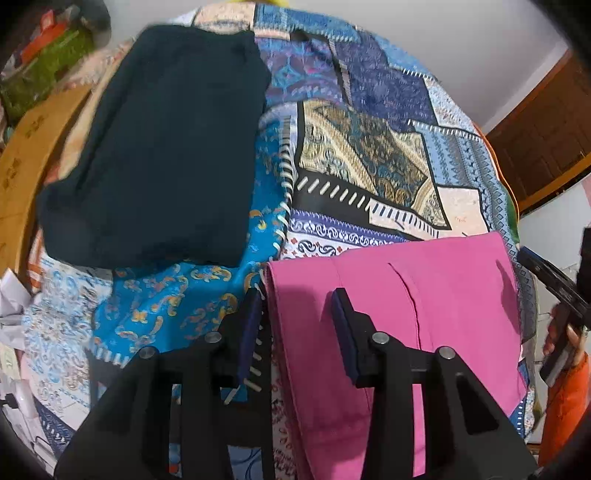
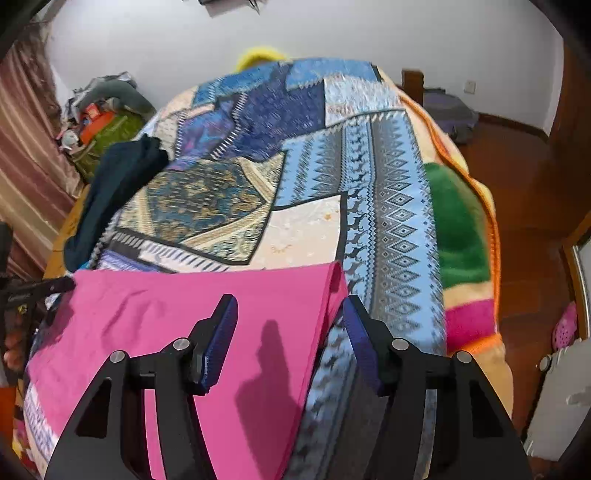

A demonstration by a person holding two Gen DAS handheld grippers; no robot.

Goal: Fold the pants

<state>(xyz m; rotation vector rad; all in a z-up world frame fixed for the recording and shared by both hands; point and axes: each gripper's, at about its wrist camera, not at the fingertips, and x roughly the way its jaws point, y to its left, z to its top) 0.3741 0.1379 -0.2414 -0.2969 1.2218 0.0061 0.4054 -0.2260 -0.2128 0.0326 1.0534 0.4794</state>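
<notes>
Both of my grippers hang wide apart and grasp nothing: my left gripper (image 1: 295,306) straddles the left edge of the pink pants (image 1: 406,314), my right gripper (image 2: 290,314) the right edge. Those pants lie flat and partly folded on the patchwork bedspread (image 2: 388,184), likely needing another fold. Beyond, dark pants (image 1: 159,147) rest already folded.

A bed with a patchwork bedspread (image 2: 303,155) fills the room's middle. Behind its far end stands a plain white wall (image 2: 332,33). Right of the bed lies a reddish wooden floor (image 2: 517,192), with a dark wooden door (image 1: 546,140) beyond it. Left of the bed hangs a striped pink curtain (image 2: 26,155), beside a heap of clutter (image 2: 99,114).
</notes>
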